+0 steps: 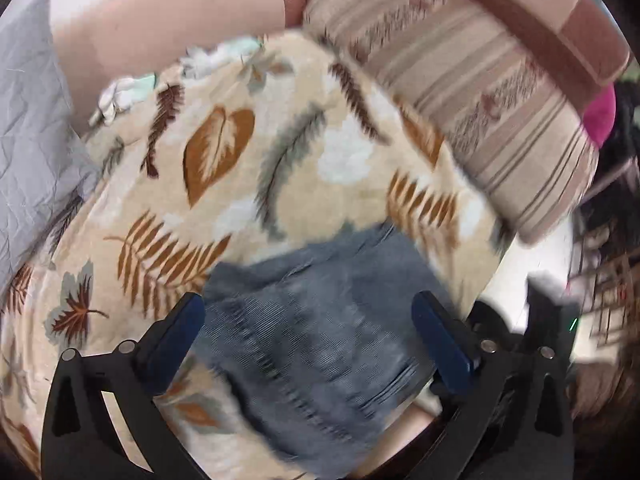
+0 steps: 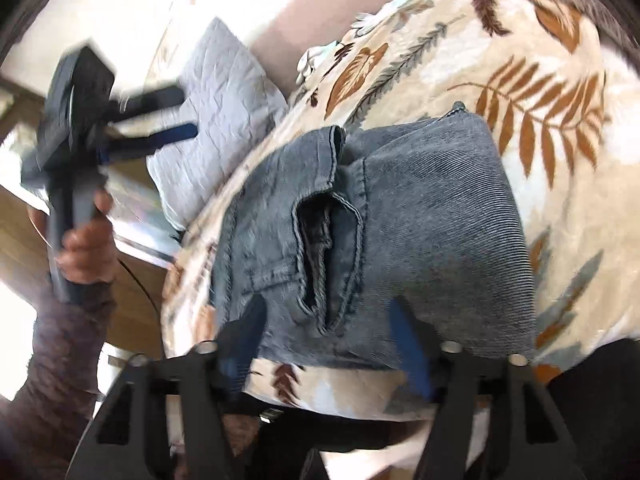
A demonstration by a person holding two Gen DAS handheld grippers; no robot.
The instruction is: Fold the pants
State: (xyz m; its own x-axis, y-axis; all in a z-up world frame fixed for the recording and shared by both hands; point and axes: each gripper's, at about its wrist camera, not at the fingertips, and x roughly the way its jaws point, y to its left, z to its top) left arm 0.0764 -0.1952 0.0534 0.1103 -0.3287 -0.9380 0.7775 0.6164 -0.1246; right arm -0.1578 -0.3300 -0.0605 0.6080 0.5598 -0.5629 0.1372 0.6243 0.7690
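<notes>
The grey-blue denim pants [image 2: 400,224] lie folded into a compact bundle on a cream blanket with brown and grey leaves [image 2: 560,80]. A pocket opening and seams face up. My right gripper [image 2: 328,320] is open, its blue fingers just above the bundle's near edge, holding nothing. My left gripper [image 1: 310,320] is open too, held above the pants [image 1: 320,340], which show blurred between its fingers. In the right wrist view the left gripper [image 2: 176,112] is raised at the left, held in a hand, clear of the pants.
A striped beige sofa cushion [image 1: 500,100] borders the blanket [image 1: 240,160] on the far side. A grey quilted pillow [image 2: 216,120] lies at the blanket's end. A wooden floor [image 2: 24,232] shows beyond the edge. A pink object [image 1: 600,116] sits by the cushion.
</notes>
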